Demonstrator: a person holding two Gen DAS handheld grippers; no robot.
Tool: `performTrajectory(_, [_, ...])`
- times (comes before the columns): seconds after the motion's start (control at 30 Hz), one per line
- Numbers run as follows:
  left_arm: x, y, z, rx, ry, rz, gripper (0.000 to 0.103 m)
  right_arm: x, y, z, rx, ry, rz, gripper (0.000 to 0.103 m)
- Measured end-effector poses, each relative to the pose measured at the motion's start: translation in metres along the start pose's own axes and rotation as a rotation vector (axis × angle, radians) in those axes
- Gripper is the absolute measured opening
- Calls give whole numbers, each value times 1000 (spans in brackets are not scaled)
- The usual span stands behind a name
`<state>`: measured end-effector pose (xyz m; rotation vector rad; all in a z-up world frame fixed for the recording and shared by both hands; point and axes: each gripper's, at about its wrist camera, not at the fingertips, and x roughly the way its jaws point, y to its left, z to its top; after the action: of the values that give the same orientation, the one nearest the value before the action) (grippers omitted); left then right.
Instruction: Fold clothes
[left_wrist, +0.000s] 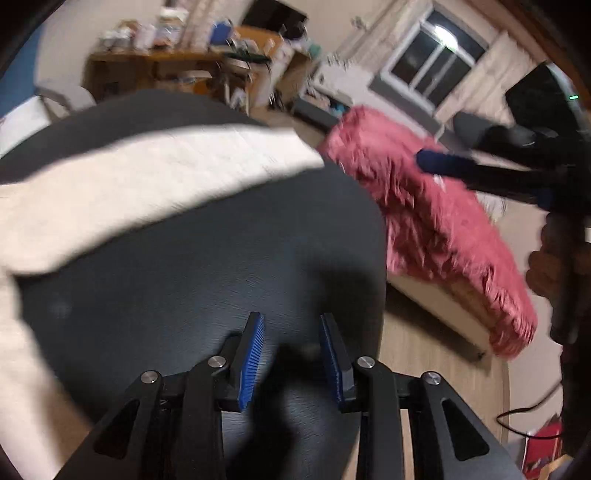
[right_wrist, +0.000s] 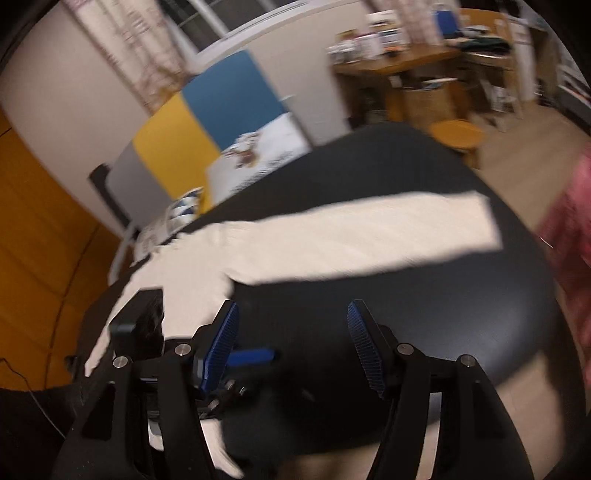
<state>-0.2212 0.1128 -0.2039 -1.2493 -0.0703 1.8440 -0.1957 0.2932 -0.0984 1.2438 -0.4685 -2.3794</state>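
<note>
Looking at a cream garment (right_wrist: 332, 236) spread on the dark round table (left_wrist: 229, 266), one long strip reaching out flat, left tool (left_wrist: 291, 354) and right tool (right_wrist: 291, 343) both gaping and empty above it, so folding seems partway or unsettled.

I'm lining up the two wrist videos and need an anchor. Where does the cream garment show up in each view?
Left wrist: the cream garment runs as a band from the left edge towards upper centre, lying on the black table.
Right wrist: it stretches across the middle, with its squared end at right and a wider part at lower left.
Shared landmark: the pink furry cover, at the right edge of the right wrist view.
</note>
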Motion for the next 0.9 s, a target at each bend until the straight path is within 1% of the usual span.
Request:
performTrajectory(0.03, [9,-11,0,26,37,-35,31,-7,-7,-8,20,-6,-10,65])
performTrajectory(0.07, [8,-25,-10,83,76,-100,31,-15,-13,-15,39,-12,-20,65])
performTrajectory(0.1, [-1,-41,-21,144,89,-144,30,-20,-19,-19,47,-18,-28,65])
performTrajectory(0.13, [-16,-50,-34,170,89,-210,30,-26,-24,-24,55,-24,-35,65])
performTrajectory(0.17, [-30,-48,-42,149,78,-240,30,-30,-27,-26,57,-33,-36,65])
performTrajectory(0.27, [-77,-13,-71,31,-1,-56,30,-38,-32,-30,56,-61,-25,65])
performTrajectory(0.4, [-140,33,-110,-126,-105,189,30,-13,-15,-18,-2,-51,2,66])
performTrajectory(0.43, [-155,45,-120,-166,-131,250,29,0,-5,-16,-30,-27,8,66])
performTrajectory(0.47, [-171,57,-130,-205,-157,311,29,15,9,-17,-72,18,26,66])
performTrajectory(0.5, [-186,68,-139,-244,-183,372,29,33,25,-20,-124,84,43,66])
performTrajectory(0.57, [-218,91,-159,-323,-234,495,29,61,54,-32,-217,187,52,66])
performTrajectory(0.63, [-249,114,-178,-401,-286,618,29,77,66,-49,-243,267,57,66])
performTrajectory(0.67, [-265,126,-188,-441,-312,679,29,80,64,-55,-225,284,44,66])
performTrajectory(0.7, [-280,138,-198,-480,-338,740,29,84,61,-63,-214,313,5,66])
performTrajectory(0.77, [-311,161,-217,-559,-389,863,29,87,60,-73,-224,360,-91,66])
performTrajectory(0.8, [-325,169,-223,-580,-407,913,29,87,62,-76,-239,380,-144,66])
performTrajectory(0.83, [-330,170,-218,-554,-398,936,29,88,63,-79,-253,400,-198,66])
performTrajectory(0.87, [-327,170,-216,-525,-369,955,29,88,68,-80,-273,415,-238,66])
performTrajectory(0.9, [-311,167,-209,-498,-326,968,29,91,86,-75,-310,408,-222,66])
